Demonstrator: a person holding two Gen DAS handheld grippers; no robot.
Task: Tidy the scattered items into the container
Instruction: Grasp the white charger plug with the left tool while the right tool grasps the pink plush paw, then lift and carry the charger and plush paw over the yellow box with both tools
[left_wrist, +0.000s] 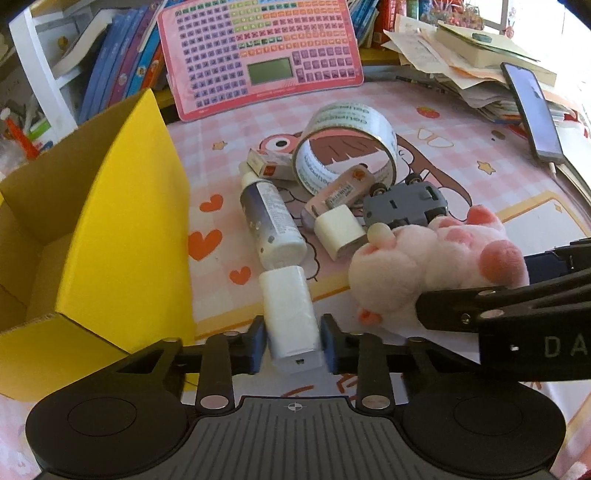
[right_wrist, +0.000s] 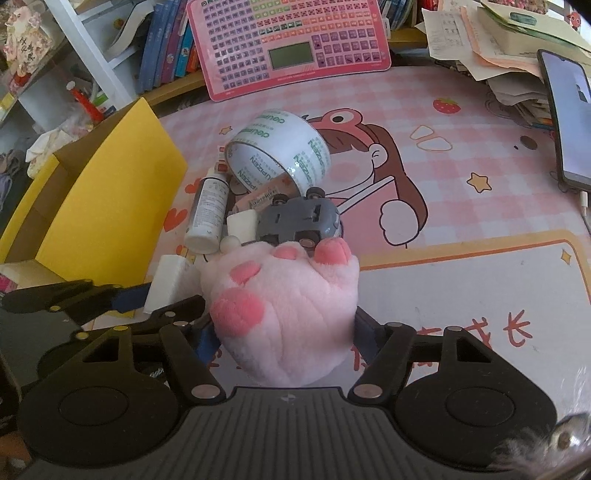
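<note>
My left gripper is shut on a white rectangular power bank, right of the yellow cardboard box. My right gripper is shut on a pink plush paw, which also shows in the left wrist view. Behind them lies a pile: a white bottle, a white charger plug, a grey toy car on its back, a clear tape roll, a pinkish tube and a small box. The power bank also shows in the right wrist view.
A pink toy keyboard leans at the back. Books stand on a shelf at back left. Stacked papers and a phone lie at the right. The table has a pink cartoon mat.
</note>
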